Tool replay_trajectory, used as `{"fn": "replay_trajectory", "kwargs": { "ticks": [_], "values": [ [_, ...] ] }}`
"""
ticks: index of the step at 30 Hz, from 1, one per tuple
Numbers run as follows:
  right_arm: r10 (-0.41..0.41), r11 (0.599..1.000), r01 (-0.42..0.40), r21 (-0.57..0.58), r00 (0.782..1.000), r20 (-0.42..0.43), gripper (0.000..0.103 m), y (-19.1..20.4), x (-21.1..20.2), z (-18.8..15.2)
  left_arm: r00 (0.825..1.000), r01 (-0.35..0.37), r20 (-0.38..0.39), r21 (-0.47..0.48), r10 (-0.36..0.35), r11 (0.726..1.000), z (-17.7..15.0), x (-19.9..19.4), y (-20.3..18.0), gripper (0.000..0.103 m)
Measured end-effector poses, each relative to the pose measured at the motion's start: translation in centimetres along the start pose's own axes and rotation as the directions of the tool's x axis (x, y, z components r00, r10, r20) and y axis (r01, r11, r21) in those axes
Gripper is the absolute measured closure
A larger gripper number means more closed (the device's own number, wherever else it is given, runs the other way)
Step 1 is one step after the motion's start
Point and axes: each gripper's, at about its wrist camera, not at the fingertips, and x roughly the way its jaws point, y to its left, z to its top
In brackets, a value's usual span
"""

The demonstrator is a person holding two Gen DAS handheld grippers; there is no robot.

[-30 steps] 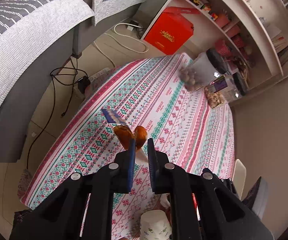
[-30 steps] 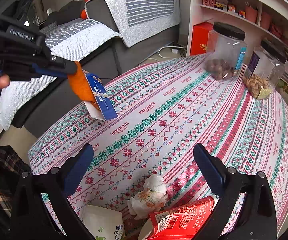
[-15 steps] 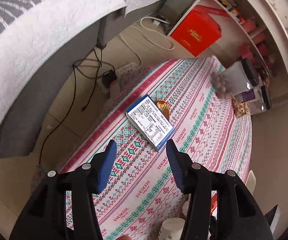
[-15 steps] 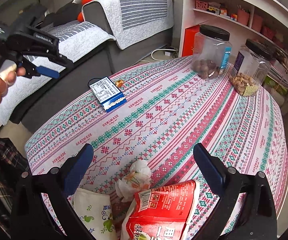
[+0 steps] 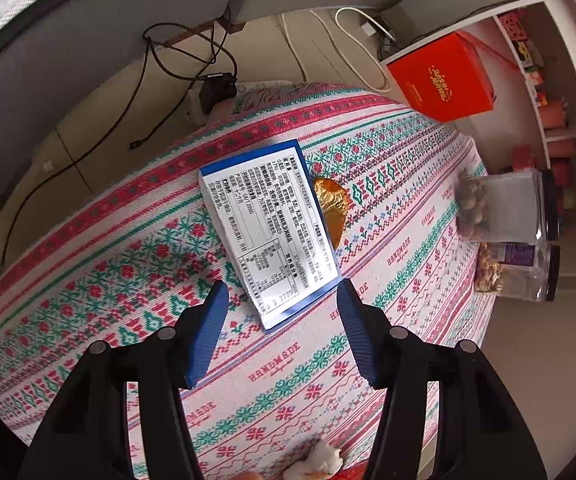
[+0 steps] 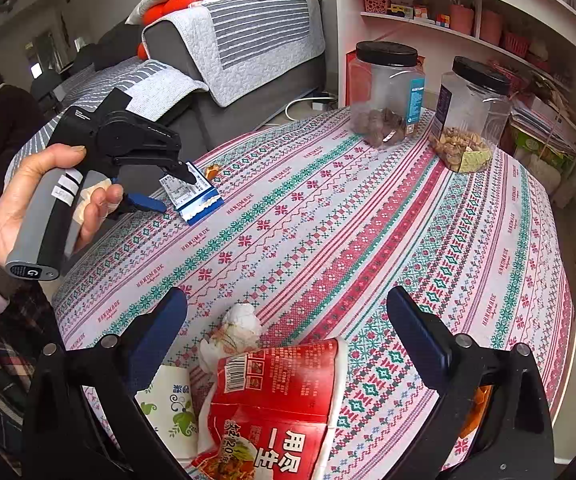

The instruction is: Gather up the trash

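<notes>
Left wrist view: left hand-held gripper [image 5: 282,300] was pinching the flat blue-edged cardboard box with a white printed label [image 5: 268,232] and the crumpled orange-gold foil wrapper [image 5: 332,208] a second ago; its jaws have just been opening, now stand spread, nothing pressed between the pads; box lies label-up on the patterned red-green-white tablecloth of the table [image 5: 400,264] near the far edge, foil half tucked under its right side; near corner of the box sits just ahead of the fingertips, apart from them. Right wrist view: same box [image 6: 192,196] flat on the table, left hand-held gripper [image 6: 176,188] low over it in a person's hand [image 6: 48,196], whether touching I cannot tell; right hand-held gripper [image 6: 288,312] spread wide, empty; below it the torn red instant-noodle wrapper [image 6: 280,408], crumpled white tissue ball [image 6: 236,332] and white paper cup with green print [image 6: 168,404] bunched at the near edge; two clear plastic jars with black lids [image 6: 388,92] stand far right. Read: box and foil were dropped back onto the table, not binned; my guess is a re-grip, so that trash is not yet collected, nor the near pile.
</notes>
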Motion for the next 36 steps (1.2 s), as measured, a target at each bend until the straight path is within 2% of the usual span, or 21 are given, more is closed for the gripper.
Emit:
{"fn": "replay_trajectory", "kwargs": {
  "ticks": [2,5,6,10,13,18,22,25,27,31,33,36],
  "values": [
    [0.000,1.000,0.000,0.024,1.000,-0.006,0.007,-0.8,0.0,-0.1,1.000,0.026,-0.006,-0.025,-0.026,0.999,0.1,0.9,-0.1,0.052],
    [-0.007,0.998,0.008,0.064,1.000,-0.020,0.007,-1.9,0.1,-0.3,1.000,0.020,0.019,0.009,-0.020,1.000,0.0,1.3,-1.3,0.080],
    [-0.010,0.997,0.012,0.076,1.000,-0.023,0.007,-2.2,0.0,-0.4,0.999,0.020,0.034,0.030,-0.021,0.999,-0.1,1.1,-1.8,0.085],
    [-0.016,0.995,0.019,0.102,1.000,-0.024,0.007,-2.8,-0.2,-0.5,0.996,0.009,0.090,0.169,-0.025,0.986,-0.6,0.0,-4.6,0.095],
    [-0.032,0.995,0.034,0.098,0.999,-0.025,0.007,-2.7,-0.1,-0.6,0.993,-0.021,0.115,0.268,-0.010,0.963,-1.7,-0.6,-6.4,0.101],
    [-0.053,0.994,0.055,0.096,0.998,-0.025,0.007,-2.7,-0.2,-0.6,0.989,-0.091,0.145,0.453,0.028,0.887,-4.5,-2.1,-9.2,0.102],
    [-0.071,0.992,0.073,0.099,0.997,-0.020,0.007,-2.8,-0.2,-0.3,0.996,-0.047,0.091,0.572,-0.007,0.819,-7.5,-4.2,-10.3,0.102],
    [-0.071,0.992,0.072,0.108,0.997,-0.017,0.007,-3.0,-0.2,-0.1,0.991,-0.075,0.134,0.660,-0.019,0.747,-9.9,-6.4,-10.6,0.102],
    [-0.072,0.991,0.073,0.108,0.997,-0.016,0.007,-3.0,0.0,0.1,0.987,-0.089,0.157,0.686,-0.027,0.722,-11.0,-7.6,-10.3,0.102],
    [-0.067,0.993,0.070,0.092,0.997,-0.027,0.007,-2.3,0.7,0.5,0.973,-0.132,0.225,0.704,-0.043,0.698,-11.8,-9.9,-9.2,0.102],
    [-0.062,0.994,0.065,0.085,0.997,-0.041,0.007,-1.6,1.4,1.0,0.964,-0.148,0.260,0.695,-0.054,0.703,-11.4,-11.2,-8.6,0.102],
    [-0.041,0.995,0.047,0.084,0.997,-0.072,0.007,-0.2,2.8,2.6,0.955,-0.153,0.289,0.670,-0.066,0.727,-10.2,-12.7,-7.5,0.102]
  ]
}}
